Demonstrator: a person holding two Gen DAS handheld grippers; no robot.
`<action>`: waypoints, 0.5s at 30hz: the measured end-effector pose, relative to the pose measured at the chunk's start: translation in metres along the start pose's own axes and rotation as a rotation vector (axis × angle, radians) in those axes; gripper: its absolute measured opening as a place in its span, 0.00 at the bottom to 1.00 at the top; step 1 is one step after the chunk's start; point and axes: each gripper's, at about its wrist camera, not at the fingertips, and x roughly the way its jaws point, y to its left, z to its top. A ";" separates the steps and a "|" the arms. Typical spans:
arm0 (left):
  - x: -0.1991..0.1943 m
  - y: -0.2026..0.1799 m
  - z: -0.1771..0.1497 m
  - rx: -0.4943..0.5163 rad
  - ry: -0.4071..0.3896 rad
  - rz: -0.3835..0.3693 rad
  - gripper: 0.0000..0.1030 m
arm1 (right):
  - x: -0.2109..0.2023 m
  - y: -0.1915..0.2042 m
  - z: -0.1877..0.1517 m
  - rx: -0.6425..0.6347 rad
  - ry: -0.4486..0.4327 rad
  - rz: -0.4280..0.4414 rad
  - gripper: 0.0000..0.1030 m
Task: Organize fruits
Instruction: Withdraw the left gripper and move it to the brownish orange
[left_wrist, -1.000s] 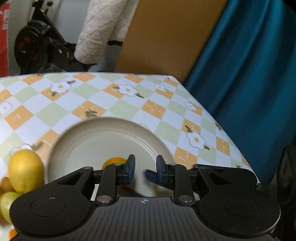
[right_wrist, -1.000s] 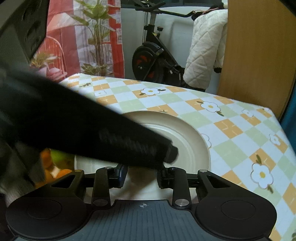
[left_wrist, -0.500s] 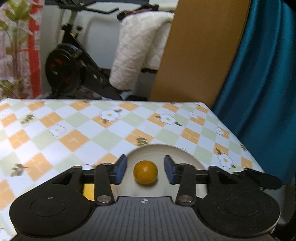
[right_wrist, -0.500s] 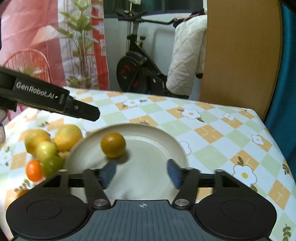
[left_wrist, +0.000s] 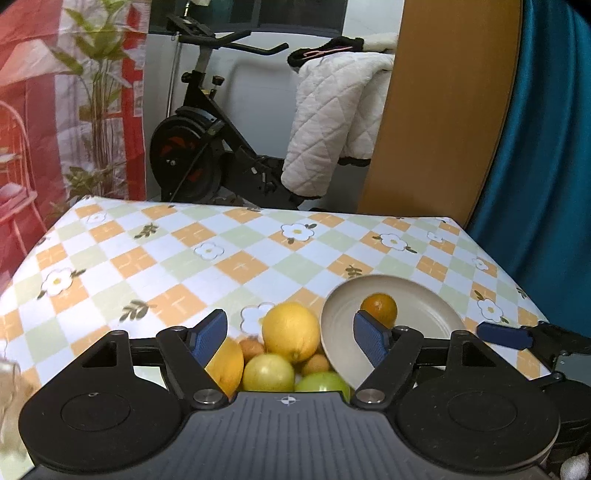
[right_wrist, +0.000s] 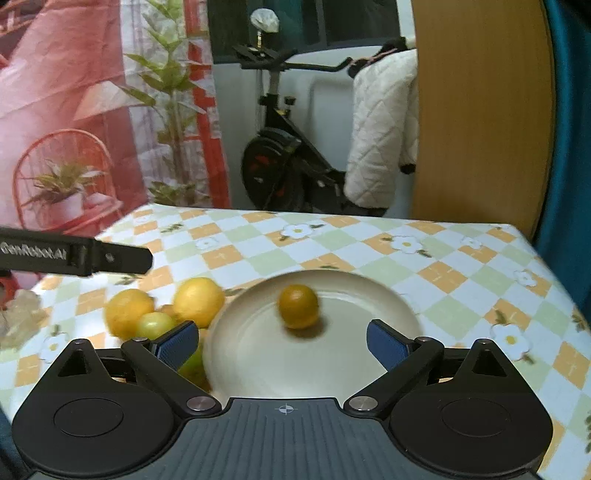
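Big room behind: red and white curtain (right_wrist: 74, 92) with leafy plants, black exercise bike (left_wrist: 207, 147) with a white quilted jacket (left_wrist: 332, 122) hung on it, tall wooden board (left_wrist: 436, 110), blue-green curtain (left_wrist: 546, 147).

Worktop (left_wrist: 184, 266) in a checked cloth of orange, green and white squares with little white flowers. Near edge hidden under both black tool bodies.

Round cream plate (right_wrist: 332, 369) on the worktop, toward the right side. Near rim cut off by the right gripper (right_wrist: 282, 341); in the left view, part of the plate hidden behind one blue pad.

Left gripper (left_wrist: 291, 332) up over the fruit pile, fingers (left_wrist: 208, 334) spread wide, nothing between them. Right gripper over the plate, fingers (right_wrist: 386, 349) spread wide too, holding nothing. Long black bar with white letters poking in from the left in the right view, likely part of the left gripper.

Big yellow lemon (left_wrist: 290, 330) just beside the plate's left rim. Second yellow fruit (right_wrist: 127, 312) to its left, half hidden behind a finger in the left view. Pale green fruit (left_wrist: 267, 373) in front, darker green fruit (left_wrist: 323, 382) next to it, mostly covered by the tool. Two small brown fruits (left_wrist: 253, 347) tucked in the pile, hard to make out. All bunched close together, touching.

Small orange (right_wrist: 298, 305) alone on the plate, a bit blurry, near the middle.
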 end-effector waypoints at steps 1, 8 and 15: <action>-0.003 0.001 -0.003 -0.007 -0.001 -0.001 0.75 | -0.001 0.004 -0.002 -0.007 0.010 0.003 0.94; -0.019 -0.001 -0.026 -0.023 0.006 -0.004 0.75 | -0.012 0.025 -0.017 -0.073 0.032 -0.007 0.87; -0.027 0.005 -0.051 -0.036 0.039 -0.008 0.74 | -0.014 0.030 -0.032 -0.053 0.063 0.008 0.79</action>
